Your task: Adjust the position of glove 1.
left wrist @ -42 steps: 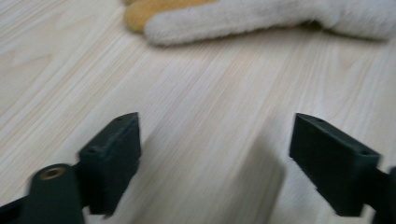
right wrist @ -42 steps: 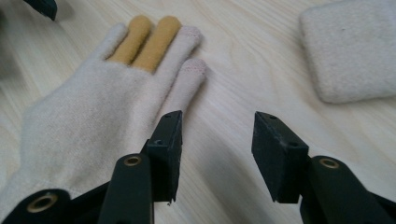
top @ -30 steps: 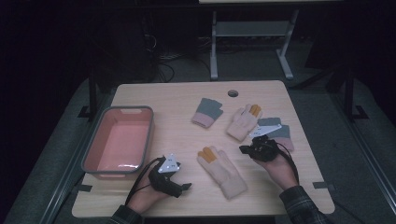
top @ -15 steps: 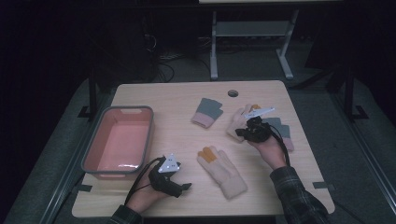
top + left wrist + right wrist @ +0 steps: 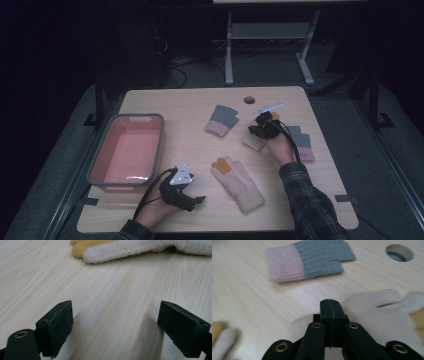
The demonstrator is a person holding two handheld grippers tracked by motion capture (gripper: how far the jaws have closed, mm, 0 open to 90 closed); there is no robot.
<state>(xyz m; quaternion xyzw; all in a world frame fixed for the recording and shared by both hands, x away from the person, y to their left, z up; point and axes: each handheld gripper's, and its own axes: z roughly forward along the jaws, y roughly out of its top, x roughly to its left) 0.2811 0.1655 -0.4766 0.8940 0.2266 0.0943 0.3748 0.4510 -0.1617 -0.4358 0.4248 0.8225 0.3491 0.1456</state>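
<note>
Four gloves lie on the wooden table. A cream glove with orange fingertips (image 5: pixel 237 182) (image 5: pixel 140 248) rests in the middle, just right of my left gripper (image 5: pixel 197 200) (image 5: pixel 115 325), which sits low at the front edge, open and empty. A second cream glove (image 5: pixel 252 142) (image 5: pixel 382 315) lies partly under my right gripper (image 5: pixel 256 130) (image 5: pixel 330 307), whose jaws are pressed shut with no fabric seen between them. A grey glove with a pink cuff (image 5: pixel 222 121) (image 5: pixel 309 261) lies just beyond it. Its match (image 5: pixel 302 142) sits behind the right hand.
A pink tray with a grey rim (image 5: pixel 157 150) stands empty at the table's left. A round cable hole (image 5: pixel 249 100) (image 5: pixel 399 252) is near the far edge. The table's front edge runs close to the left hand.
My right gripper has travelled away from the person and leftward, from beside the right-hand grey glove to over the cream glove. The left gripper has stayed put.
</note>
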